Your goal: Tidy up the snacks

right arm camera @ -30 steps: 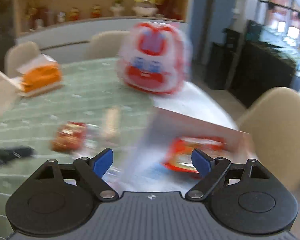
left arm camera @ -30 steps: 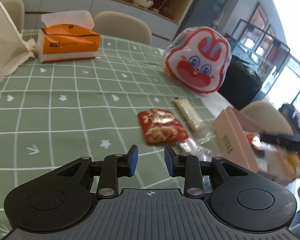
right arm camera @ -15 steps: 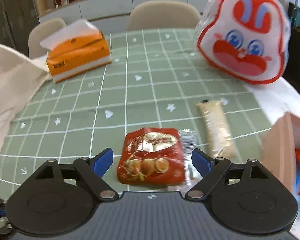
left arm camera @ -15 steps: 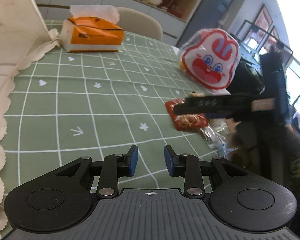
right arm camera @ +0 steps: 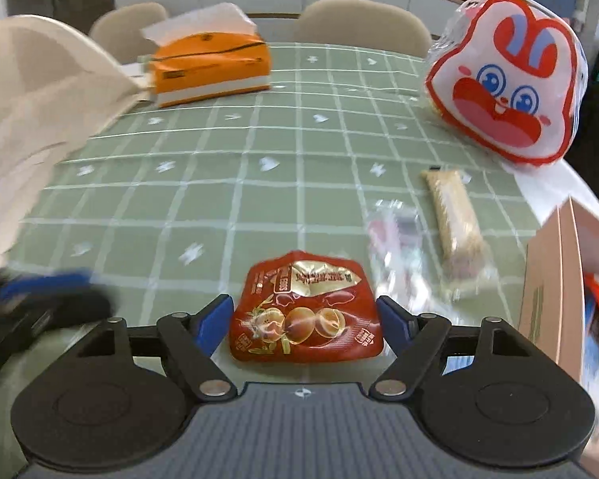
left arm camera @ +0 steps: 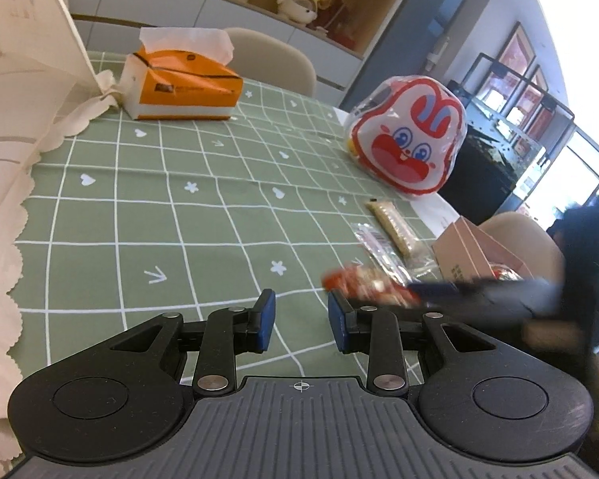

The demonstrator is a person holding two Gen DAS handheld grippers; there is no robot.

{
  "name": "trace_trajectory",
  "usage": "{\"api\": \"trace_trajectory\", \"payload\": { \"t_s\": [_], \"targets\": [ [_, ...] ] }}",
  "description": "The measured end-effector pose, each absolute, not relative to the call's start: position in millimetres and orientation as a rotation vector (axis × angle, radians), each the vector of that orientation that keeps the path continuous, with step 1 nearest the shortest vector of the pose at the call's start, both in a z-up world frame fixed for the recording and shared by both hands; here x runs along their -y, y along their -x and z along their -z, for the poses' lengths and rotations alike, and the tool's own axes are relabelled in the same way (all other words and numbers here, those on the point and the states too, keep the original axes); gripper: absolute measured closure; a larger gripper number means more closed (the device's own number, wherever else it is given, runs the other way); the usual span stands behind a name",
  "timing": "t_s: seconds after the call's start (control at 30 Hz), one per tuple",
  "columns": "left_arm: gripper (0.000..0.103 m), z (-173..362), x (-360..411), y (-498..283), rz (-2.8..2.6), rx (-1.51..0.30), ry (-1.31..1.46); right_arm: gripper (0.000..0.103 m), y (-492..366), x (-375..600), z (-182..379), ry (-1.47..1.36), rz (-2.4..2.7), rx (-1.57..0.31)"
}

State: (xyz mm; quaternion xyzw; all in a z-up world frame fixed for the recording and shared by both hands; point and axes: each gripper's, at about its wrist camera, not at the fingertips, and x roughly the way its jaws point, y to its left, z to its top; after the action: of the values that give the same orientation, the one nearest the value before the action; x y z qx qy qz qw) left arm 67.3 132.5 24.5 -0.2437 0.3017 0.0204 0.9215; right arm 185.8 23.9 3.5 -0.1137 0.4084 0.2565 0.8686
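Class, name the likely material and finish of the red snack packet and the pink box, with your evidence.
Red snack packet: probably glossy plastic or foil film; it shows bright glare and crinkles.
Pink box: likely matte cardboard; flat, stiff walls with no shine.

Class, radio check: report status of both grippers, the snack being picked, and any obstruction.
Right gripper closing around red snack packet, pads not yet pressing. Left gripper empty, part open. Clear wrapper and pink box close by right.
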Motion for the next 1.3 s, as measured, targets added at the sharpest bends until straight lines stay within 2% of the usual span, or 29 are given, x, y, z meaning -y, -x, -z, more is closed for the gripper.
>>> {"api": "trace_trajectory", "payload": {
  "t_s": [0.23,0.4,0.73,0.83,1.07,1.13,1.3],
  "targets": [
    [0.07,-21,-120,-68,0.018,-0.655,0.5,0.025,-106,29,-19,0.166,-0.64,-0.818],
    [0.07,-23,-91,-73,0.109,-0.689,0.442,0.025,-69,77,-9,0.145,-0.573,-0.765],
    [0.07,-30,-42,-133,0.225,-0.734,0.451,0.024,-55,138,22,0.012,-0.5,-0.717],
    [0.07,-30,-19,-165,0.255,-0.762,0.427,0.02,-55,142,21,-0.024,-0.511,-0.707],
    [0.071,-27,34,-229,0.205,-0.766,0.208,0.018,-59,155,23,-0.132,-0.539,-0.711],
    [0.076,-23,43,-237,0.222,-0.789,0.146,0.018,-59,158,24,-0.154,-0.54,-0.709],
    [0.077,-20,43,-212,0.286,-0.799,0.023,0.017,-60,163,25,-0.191,-0.542,-0.708]
  ]
}}
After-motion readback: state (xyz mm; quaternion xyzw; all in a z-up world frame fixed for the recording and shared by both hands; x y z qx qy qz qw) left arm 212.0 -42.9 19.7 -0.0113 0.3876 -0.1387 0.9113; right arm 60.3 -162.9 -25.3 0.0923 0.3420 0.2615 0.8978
